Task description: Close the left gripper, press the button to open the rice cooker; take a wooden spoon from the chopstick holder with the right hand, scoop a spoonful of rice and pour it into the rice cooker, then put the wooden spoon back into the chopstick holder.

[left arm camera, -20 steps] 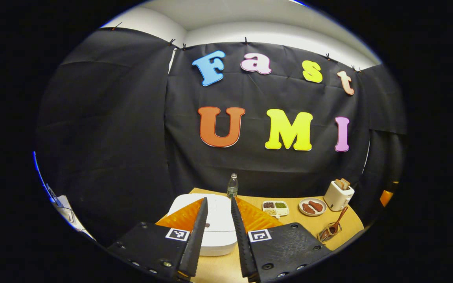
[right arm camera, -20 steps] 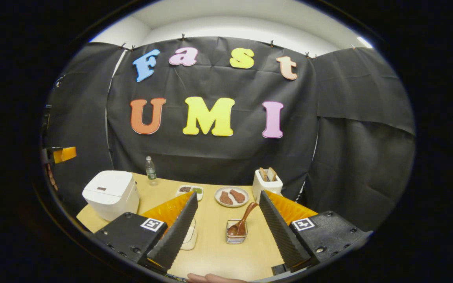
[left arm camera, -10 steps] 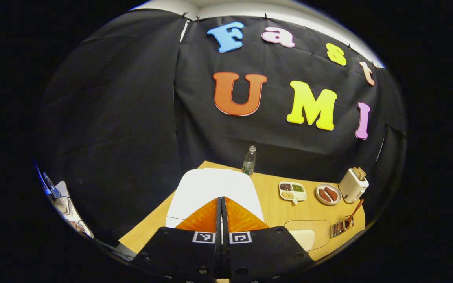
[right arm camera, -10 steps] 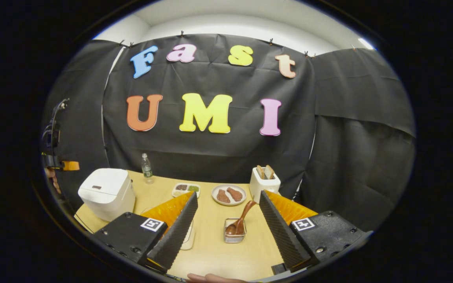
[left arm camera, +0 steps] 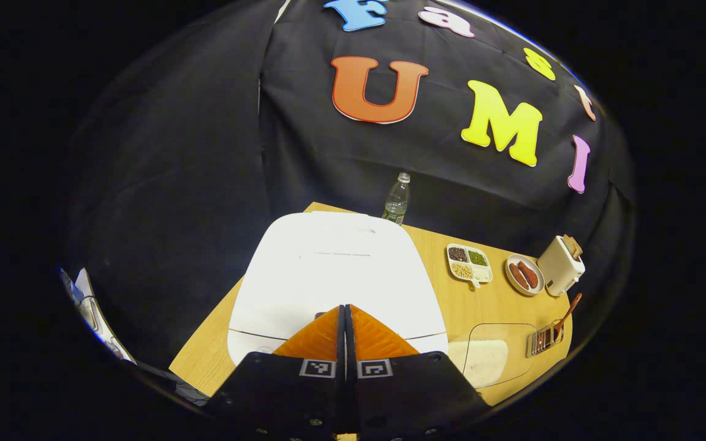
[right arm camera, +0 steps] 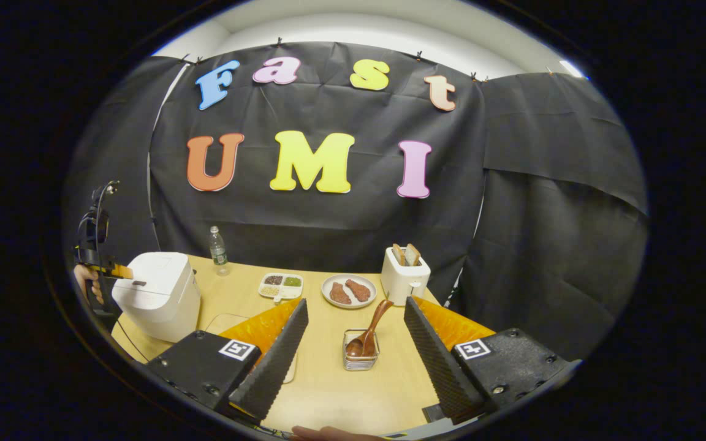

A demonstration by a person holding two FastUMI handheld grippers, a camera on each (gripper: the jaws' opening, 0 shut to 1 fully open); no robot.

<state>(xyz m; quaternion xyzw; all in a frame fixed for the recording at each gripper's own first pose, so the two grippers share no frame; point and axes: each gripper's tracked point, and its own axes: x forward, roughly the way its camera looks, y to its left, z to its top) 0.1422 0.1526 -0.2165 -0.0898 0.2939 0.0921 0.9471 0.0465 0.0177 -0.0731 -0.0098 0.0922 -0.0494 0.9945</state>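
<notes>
Left gripper view, rice cooker (left arm camera: 334,275): white, lid down, at the table's left end, directly beyond the fingertips.
Left gripper (left arm camera: 345,309): jaws clenched together with nothing between them, tips over the cooker's front edge; contact with the button cannot be told.
Right gripper view, wooden spoon (right arm camera: 370,331): stands tilted in the chopstick holder (right arm camera: 360,360), framed between the two fingers but well ahead of them.
Right gripper (right arm camera: 356,306): jaws released, spread wide, empty.
Rice tray (left arm camera: 489,361): clear, just right of the cooker.
Far table (right arm camera: 328,392): bottle (right arm camera: 218,248), sectioned dish (right arm camera: 280,285), plate (right arm camera: 349,290), toaster (right arm camera: 403,277).
</notes>
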